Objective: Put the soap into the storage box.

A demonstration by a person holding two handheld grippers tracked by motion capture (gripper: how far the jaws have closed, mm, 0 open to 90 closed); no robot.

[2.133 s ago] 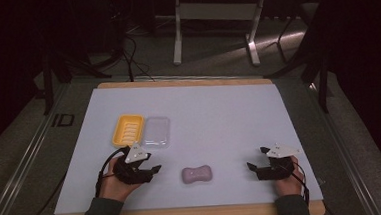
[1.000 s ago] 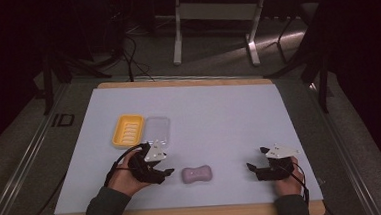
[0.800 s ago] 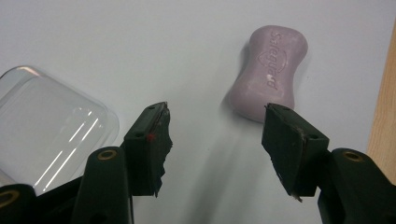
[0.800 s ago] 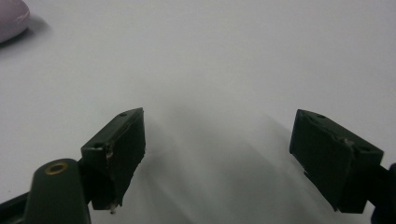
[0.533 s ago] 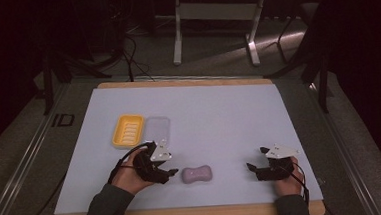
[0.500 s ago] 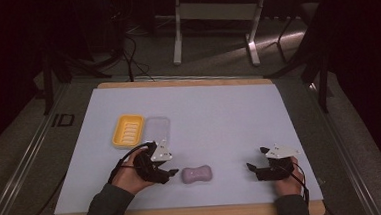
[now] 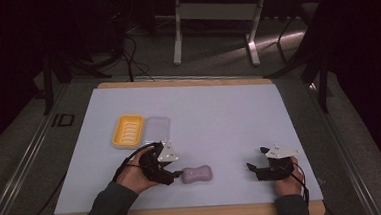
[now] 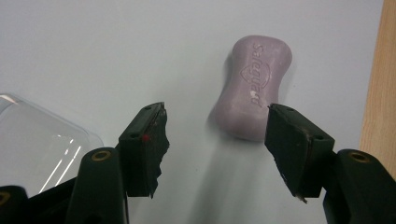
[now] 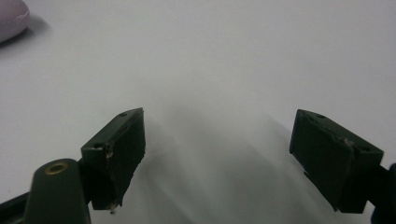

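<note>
With the left gripper (image 7: 176,174) positioned just short of the soap bar (image 7: 197,174), align your approach before you close. Its jaws have just been opening and now stand spread apart, gripping nothing; in the left gripper view the near end of the soap bar (image 8: 252,88) lies just ahead of the tips, closer to the right-hand jaw than to the left. Shift the gripper toward 3 o'clock in that view until the bar sits centred in the gap, then advance so the pads bracket the narrow waist rather than a rounded end. Keep the jaws low to the white mat (image 7: 219,116), and close across the short width; a grip on a curved end is likely to squeeze the bar out. On the mat, seen from the high view, the bar lies near the front edge, left of centre, at about 5 o'clock from the clear lid (image 7: 157,128) and the yellow dish (image 7: 128,131). Its long axis runs from 9 to 3 o'clock in the high view; in the left gripper view it tilts from 7 to 1 o'clock, embossed face up. Hold the right gripper (image 7: 253,169) at rest near the front right, jaws spread and empty.
</note>
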